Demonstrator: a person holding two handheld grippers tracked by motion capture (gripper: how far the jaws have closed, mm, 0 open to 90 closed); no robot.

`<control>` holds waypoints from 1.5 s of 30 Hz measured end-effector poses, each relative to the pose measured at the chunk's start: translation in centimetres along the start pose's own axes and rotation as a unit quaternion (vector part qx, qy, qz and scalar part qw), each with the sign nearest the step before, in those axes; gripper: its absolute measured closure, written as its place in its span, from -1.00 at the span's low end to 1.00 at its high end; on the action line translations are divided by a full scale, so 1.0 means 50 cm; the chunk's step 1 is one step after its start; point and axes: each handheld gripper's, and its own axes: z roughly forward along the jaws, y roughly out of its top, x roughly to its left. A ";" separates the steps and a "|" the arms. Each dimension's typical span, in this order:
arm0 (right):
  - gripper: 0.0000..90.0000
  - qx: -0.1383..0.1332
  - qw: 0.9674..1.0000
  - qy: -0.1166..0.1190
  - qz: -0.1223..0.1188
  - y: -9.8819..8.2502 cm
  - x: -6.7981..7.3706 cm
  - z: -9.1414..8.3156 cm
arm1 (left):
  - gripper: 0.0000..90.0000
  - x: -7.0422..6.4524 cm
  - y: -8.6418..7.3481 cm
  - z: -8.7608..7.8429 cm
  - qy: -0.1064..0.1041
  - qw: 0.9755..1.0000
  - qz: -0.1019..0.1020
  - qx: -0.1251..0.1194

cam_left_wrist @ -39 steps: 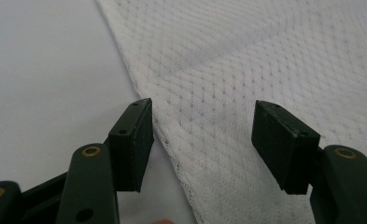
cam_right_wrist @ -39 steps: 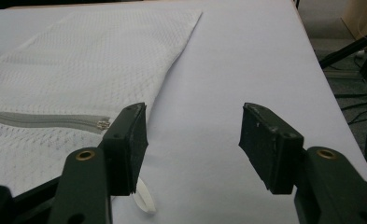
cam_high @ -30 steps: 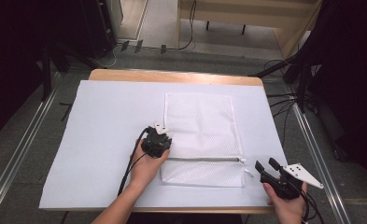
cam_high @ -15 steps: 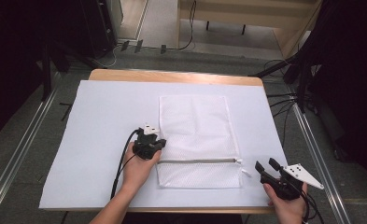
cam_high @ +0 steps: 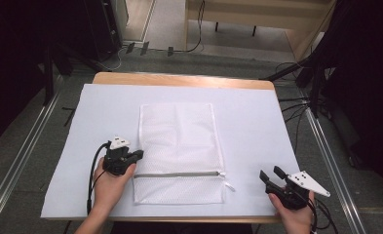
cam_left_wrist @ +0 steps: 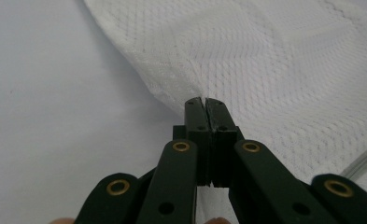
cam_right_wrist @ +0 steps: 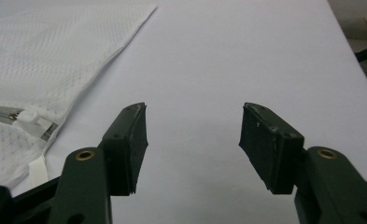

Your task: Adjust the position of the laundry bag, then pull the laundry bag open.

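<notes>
A white mesh laundry bag [cam_high: 179, 151] is observed lying flat on the white sheet [cam_high: 247, 122] that covers the wooden table [cam_high: 179, 79], its long side running away from the person and its grey zipper [cam_high: 177, 174] set across the near end, with the zipper pull [cam_right_wrist: 29, 116] at the bag's right edge. The left gripper [cam_high: 136, 156] is found at the bag's left edge, just above the zipper line; its jaws are pressed together on a pinch of the mesh hem, which is raised into a small ridge at the tips. The right gripper [cam_high: 273, 174] is held near the sheet's near right corner, well apart from the bag, its jaws standing moderately wide with nothing between them. Bare sheet is noted on all four sides of the bag, widest to the left and right; the bag's far edge is well short of the sheet's far edge
</notes>
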 end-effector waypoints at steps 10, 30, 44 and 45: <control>-0.03 -0.002 0.999 0.047 -0.026 0.009 0.064 0.007 | 0.51 0.022 -0.007 -0.007 0.005 1.000 -0.007 -0.019; 0.38 0.026 0.988 0.149 -0.003 -0.003 0.142 0.045 | 0.29 -0.038 0.005 -0.016 -0.050 0.997 0.015 -0.050; 0.18 0.106 0.980 0.170 0.003 -0.013 0.174 0.083 | 0.34 -0.103 0.004 0.007 -0.095 0.993 0.053 -0.035; 0.18 0.106 0.980 0.170 0.003 -0.013 0.174 0.083 | 0.35 -0.103 0.004 0.007 -0.095 0.993 0.053 -0.035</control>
